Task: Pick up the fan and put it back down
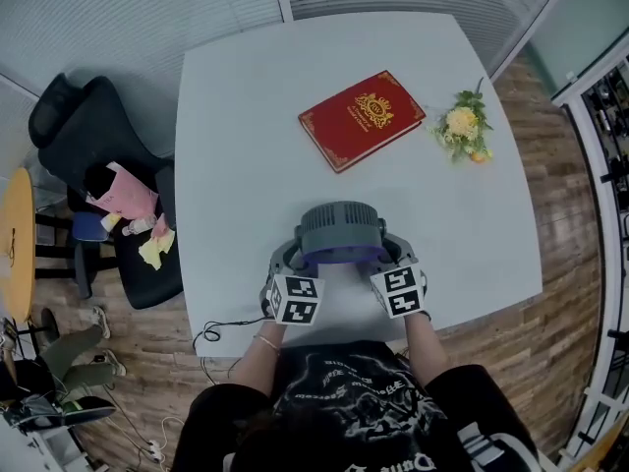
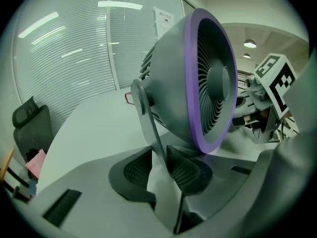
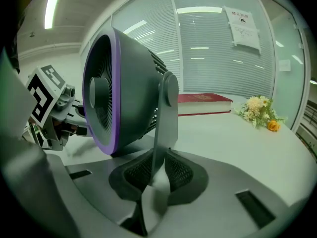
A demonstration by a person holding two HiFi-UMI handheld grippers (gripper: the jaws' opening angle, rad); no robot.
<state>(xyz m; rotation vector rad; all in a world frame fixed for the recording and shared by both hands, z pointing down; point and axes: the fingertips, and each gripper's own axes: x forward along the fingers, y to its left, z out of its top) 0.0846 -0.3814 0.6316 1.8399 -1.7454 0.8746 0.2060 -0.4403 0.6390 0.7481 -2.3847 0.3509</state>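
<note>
1. White table (image 1: 236, 165) stands by glass walls with blinds, over a wood floor. The fan (image 1: 341, 229) sits near the table's front edge, straight ahead of the person, with its purple-rimmed grille turned back toward them.
2. Left gripper (image 2: 158, 166): the jaws stand at a narrow gap, clamped on the fan's left stand arm (image 2: 143, 113). The arm runs down between the two mesh pads (image 2: 187, 171).
3. Right gripper (image 3: 156, 170): the jaws stand at a narrow gap, gripping the right stand arm (image 3: 166, 113). A mesh pad (image 3: 181, 172) lies against each side of that arm.
4. Hard to make out:
   - On the left gripper, a pale wedge beside the outer pad may be a gap or the arm's side face.
   - The gripper bodies cover the fan's foot, so contact with the table cannot be confirmed.
   - The hands are hidden under the marker cubes (image 1: 297, 299). Only the forearms (image 1: 257, 357) show.
5. Pose: both grippers point forward and downward and close in on the fan from either side. The forearms reach out from the body.
6. Farther back on the table lie a red book (image 1: 362, 118) and a small flower bunch (image 1: 463, 126), well apart from the fan.
</note>
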